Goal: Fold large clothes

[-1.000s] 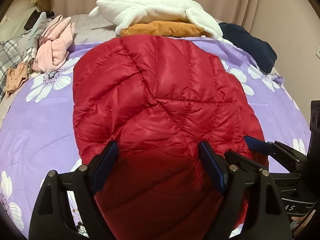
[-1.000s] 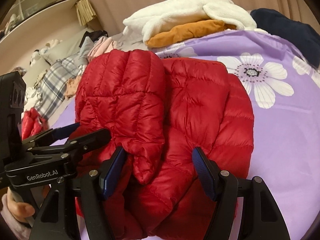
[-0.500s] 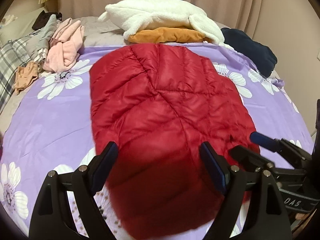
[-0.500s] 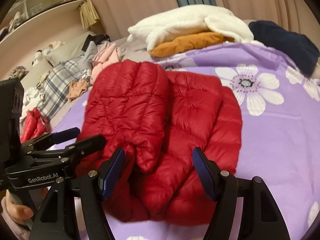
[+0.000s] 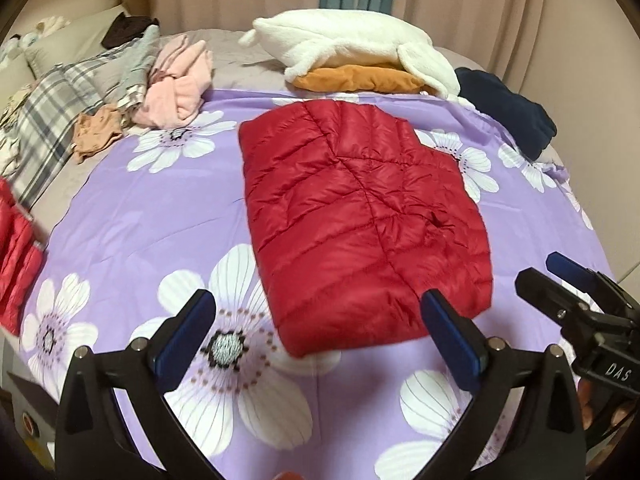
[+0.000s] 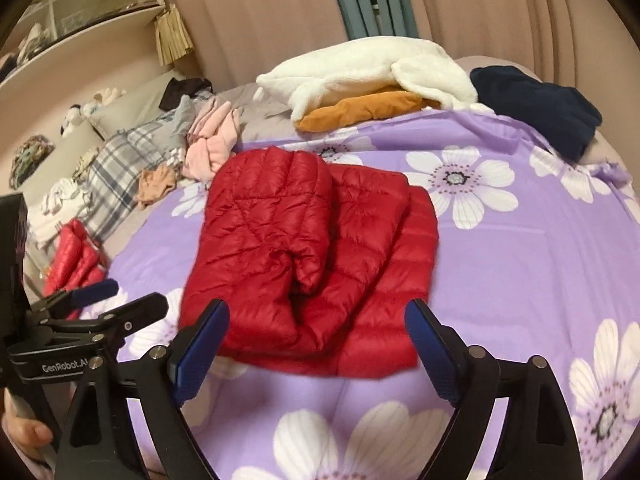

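Plainly, "GenRobot.AI" marks the left tool (image 6: 120, 300); jacket (image 6: 312, 256) folded

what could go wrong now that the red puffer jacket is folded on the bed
1. The folded red quilted puffer jacket looks slippery and puffy; its top flap may spring open, since both the left tongs and right tongs, whose jaws have just been opening, stand open with nothing between them.
2. Regripping one edge only may undo the fold.
3. The purple flowered bedsheet could bunch if the bundle is dragged.

A folded red jacket (image 5: 360, 232) lies on the purple flowered sheet (image 5: 140, 216). The left gripper (image 5: 318, 328) hangs above its near edge, jaws just opened wide, nothing between them.
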Motion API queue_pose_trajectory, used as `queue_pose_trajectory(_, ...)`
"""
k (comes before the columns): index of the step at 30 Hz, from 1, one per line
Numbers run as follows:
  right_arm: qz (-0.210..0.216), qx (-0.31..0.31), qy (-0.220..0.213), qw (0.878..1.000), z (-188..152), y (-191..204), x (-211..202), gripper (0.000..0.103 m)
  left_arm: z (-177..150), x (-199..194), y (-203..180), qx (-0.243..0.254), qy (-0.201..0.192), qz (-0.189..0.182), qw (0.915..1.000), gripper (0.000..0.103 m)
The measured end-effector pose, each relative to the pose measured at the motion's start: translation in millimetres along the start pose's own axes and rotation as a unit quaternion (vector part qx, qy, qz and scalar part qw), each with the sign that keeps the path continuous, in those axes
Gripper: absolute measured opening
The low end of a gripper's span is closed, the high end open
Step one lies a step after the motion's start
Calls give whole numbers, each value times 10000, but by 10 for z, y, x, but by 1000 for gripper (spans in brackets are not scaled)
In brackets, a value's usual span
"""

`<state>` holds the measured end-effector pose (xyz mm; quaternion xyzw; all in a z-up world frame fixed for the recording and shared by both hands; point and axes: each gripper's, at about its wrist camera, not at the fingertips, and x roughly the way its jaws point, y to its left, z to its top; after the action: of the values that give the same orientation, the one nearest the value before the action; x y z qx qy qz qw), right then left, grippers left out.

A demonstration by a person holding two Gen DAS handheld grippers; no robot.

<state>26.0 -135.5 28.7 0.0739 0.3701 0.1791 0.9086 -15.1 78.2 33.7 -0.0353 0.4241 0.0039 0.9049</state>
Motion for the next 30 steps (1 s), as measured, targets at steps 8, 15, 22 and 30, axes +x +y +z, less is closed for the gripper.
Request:
queue_pose_trajectory(8,-224,-149,-107,9996,-40,105,-381,102,-130,-453,-53,-116,-1,-61,9999,103)
queue_pose_trajectory(15,-379,-97,-145,9991,-69,135,-535,102,-172,-621,-84,-213,83,-391,9990,103)
queue_pose_trajectory(22,-437,-83,61,9990,-162,190,-435,102,-243,-604,-68,-204,222,-179,9994,103)
queue_pose_trajectory(30,-397,-232,67,9989,-177,281,-444,102,-274,-619,-44,-156,231,19,9996,103)
